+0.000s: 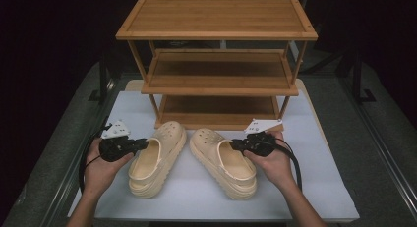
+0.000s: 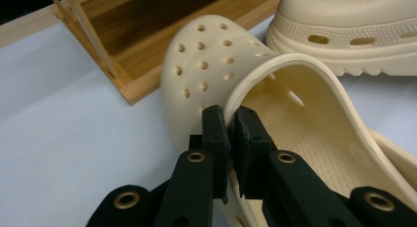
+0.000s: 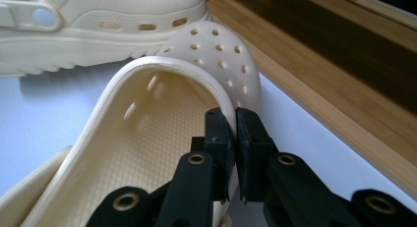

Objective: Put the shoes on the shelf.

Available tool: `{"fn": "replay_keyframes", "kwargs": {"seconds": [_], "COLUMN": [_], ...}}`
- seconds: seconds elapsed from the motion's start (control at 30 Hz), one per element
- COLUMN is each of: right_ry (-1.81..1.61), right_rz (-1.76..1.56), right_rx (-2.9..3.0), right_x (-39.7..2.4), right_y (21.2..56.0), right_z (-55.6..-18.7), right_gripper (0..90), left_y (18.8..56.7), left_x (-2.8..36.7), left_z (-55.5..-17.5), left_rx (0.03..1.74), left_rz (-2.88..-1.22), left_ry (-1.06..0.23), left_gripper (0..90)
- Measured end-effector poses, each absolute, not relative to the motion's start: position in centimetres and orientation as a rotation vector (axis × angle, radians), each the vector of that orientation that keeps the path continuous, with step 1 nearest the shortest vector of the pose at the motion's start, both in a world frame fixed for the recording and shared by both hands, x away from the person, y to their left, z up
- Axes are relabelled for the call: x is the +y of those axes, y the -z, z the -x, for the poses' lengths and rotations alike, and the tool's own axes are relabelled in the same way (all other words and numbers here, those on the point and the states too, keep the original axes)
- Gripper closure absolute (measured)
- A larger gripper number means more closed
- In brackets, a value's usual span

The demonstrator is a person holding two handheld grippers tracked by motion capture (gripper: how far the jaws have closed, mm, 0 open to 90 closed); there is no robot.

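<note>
A person at the bench (image 1: 314, 138) holds a pair of cream perforated clogs, one in each gripper, in front of a three-tier wooden shoe rack (image 1: 216, 65); the left gripper (image 1: 139, 145) is clenched on the rim of the left clog (image 1: 156, 163), and the right gripper (image 1: 237, 145) is clenched on the rim of the right clog (image 1: 223, 163); both shoes sit sole-down on the white bench top, toes toward the rack, near each other but apart. The grip on each collar's outer edge, close to the perforated upper, looks chosen so that the thin wall fits between the pads and the shoe can be lifted level; the toes already facing the shelves suggest the pair is bound for the rack, though no shelf has yet received one.

The high view alone gives the layout: both hands coming in from the near edge, the rack standing beyond the shoes. The left gripper view shows what that camera cannot resolve; one pad (image 2: 215, 131) sits outside the collar and the other inside, the wall pinched thin between them, with the rack's lowest shelf just beyond the toe. The right gripper view confirms the same bite on its own shoe, and it catches the other clog's heel-strap rivet (image 3: 45, 17) across the white surface.
</note>
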State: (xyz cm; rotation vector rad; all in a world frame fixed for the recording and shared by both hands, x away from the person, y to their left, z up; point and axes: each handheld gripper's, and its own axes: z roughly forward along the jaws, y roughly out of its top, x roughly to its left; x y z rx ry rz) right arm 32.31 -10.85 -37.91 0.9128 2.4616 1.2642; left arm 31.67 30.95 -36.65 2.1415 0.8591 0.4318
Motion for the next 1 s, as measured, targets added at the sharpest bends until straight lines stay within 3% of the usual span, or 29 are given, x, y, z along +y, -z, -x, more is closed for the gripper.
{"fn": "replay_keyframes", "kwargs": {"seconds": [0.53, 1.0], "right_ry": [-1.255, -1.217], "right_rz": [-0.991, -1.067], "right_rx": [2.360, 2.296], "right_x": [-13.6, -16.1], "right_y": [36.3, 36.3], "right_z": [-33.4, -35.6], "right_gripper": [84.1, 84.1], "left_y": [35.0, 34.9], "left_x": [29.2, 24.6], "left_z": [-33.6, -36.8], "left_rx": [0.831, 0.799], "left_rz": [-2.108, -2.123], "left_ry": [-0.412, -0.395], "left_gripper": [84.5, 84.5]}}
